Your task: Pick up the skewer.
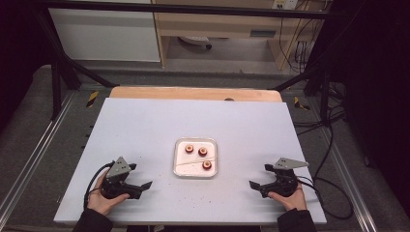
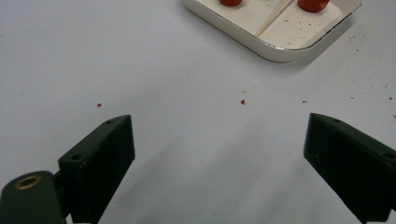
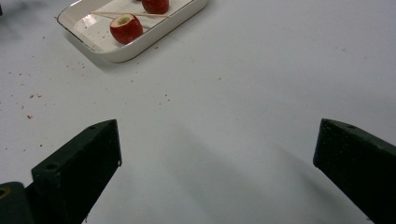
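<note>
A small white tray sits mid-table and holds three red cored fruits and a thin wooden skewer lying across it. My left gripper rests on the white board at the tray's lower left, held by a hand, its jaws wide apart and empty. My right gripper rests at the tray's lower right, also open and empty. The left gripper view has the tray's corner ahead at the top. In the right gripper view a red fruit and the skewer lie in the tray.
The white board lies on a wooden table and is sprinkled with small red crumbs near the tray. Black frame bars and cables run along the sides. A cabinet and desk stand beyond the table.
</note>
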Demonstrator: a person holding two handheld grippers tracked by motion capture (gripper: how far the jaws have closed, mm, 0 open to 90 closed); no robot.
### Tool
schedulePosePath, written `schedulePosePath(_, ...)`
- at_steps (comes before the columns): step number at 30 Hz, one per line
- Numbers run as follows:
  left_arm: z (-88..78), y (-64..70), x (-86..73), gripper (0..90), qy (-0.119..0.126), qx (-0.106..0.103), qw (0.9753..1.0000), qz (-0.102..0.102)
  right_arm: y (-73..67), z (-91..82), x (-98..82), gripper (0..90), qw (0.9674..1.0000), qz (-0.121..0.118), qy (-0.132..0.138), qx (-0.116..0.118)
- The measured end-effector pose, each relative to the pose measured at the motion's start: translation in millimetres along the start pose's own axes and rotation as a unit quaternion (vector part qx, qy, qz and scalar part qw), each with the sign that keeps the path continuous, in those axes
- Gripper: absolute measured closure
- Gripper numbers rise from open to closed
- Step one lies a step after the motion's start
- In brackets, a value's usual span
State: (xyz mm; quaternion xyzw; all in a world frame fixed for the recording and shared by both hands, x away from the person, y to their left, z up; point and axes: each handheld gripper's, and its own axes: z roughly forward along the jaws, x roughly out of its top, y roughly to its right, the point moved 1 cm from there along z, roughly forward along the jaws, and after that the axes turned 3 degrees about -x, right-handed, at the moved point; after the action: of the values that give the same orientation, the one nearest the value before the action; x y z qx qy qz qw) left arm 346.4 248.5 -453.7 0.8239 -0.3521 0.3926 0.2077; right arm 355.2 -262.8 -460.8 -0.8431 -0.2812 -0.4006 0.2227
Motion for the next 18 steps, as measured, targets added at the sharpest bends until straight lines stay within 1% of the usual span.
schedulePosePath(10, 2.1, 1.5, 2.1, 8.6, -0.005, -0.004, 1.0000, 0.002, 0.0, 0.0, 0.1, 1.7, 1.0000, 0.000, -0.003, 0.000)
schedulePosePath(13, 3.6, 2.2, 4.1, 8.5, -0.007, -0.002, 1.0000, -0.004, 0.0, 0.5, 0.1, 1.6, 1.0000, 0.000, -0.007, 0.000)
schedulePosePath(18, 6.1, 4.3, 7.7, 8.5, -0.010, -0.001, 0.9999, -0.003, -0.1, 0.6, 0.0, 1.5, 1.0000, 0.000, -0.008, -0.002)
